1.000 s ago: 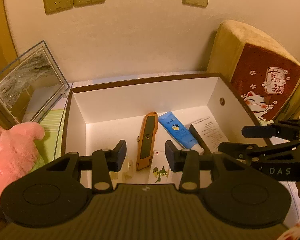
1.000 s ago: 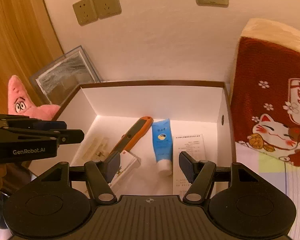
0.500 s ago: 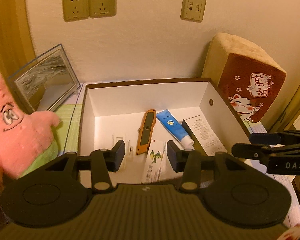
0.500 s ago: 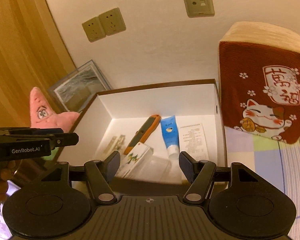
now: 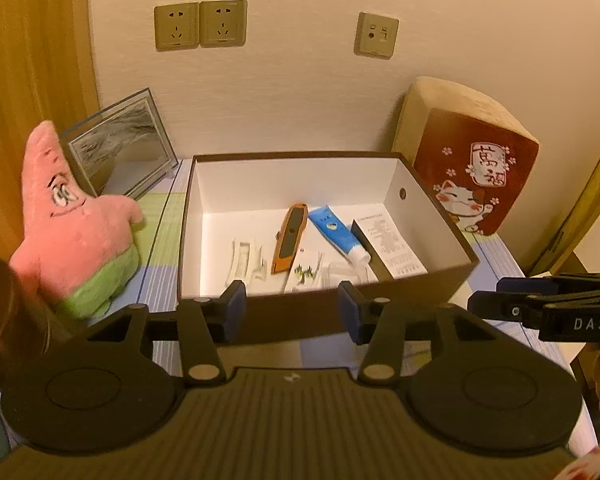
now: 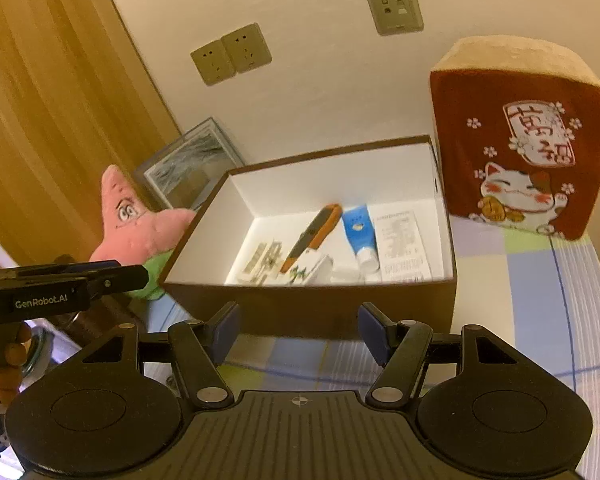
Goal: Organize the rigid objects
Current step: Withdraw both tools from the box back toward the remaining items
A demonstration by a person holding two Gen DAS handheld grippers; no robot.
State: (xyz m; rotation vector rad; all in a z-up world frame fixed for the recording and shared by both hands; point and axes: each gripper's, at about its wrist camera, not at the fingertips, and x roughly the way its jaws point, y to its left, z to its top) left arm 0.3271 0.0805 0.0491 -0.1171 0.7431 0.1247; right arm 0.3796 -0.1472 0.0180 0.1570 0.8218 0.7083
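Note:
A brown box (image 5: 432, 278) with a white inside stands on the cloth-covered table, also in the right wrist view as the box (image 6: 312, 308). In it lie an orange utility knife (image 5: 289, 237) (image 6: 311, 236), a blue tube (image 5: 336, 234) (image 6: 358, 230), a small printed carton (image 5: 305, 271), a dark box with a white label (image 5: 388, 246) and pale plastic clips (image 5: 242, 260). My left gripper (image 5: 291, 312) hovers before the box's near wall, its jaws opening with nothing between them. My right gripper (image 6: 298, 330) is open and empty, also short of the box.
A pink star plush (image 5: 70, 224) sits left of the box, with a framed picture (image 5: 122, 146) behind it. A red lucky-cat cushion (image 6: 528, 148) leans on the wall at the right. A dark round object (image 5: 4, 308) stands at the near left. Wall sockets (image 5: 200, 24) are above.
Both grippers have drawn back from over the box and risen a little, so the whole box now shows. The left jaws stand wider apart. Nothing in the box moved.

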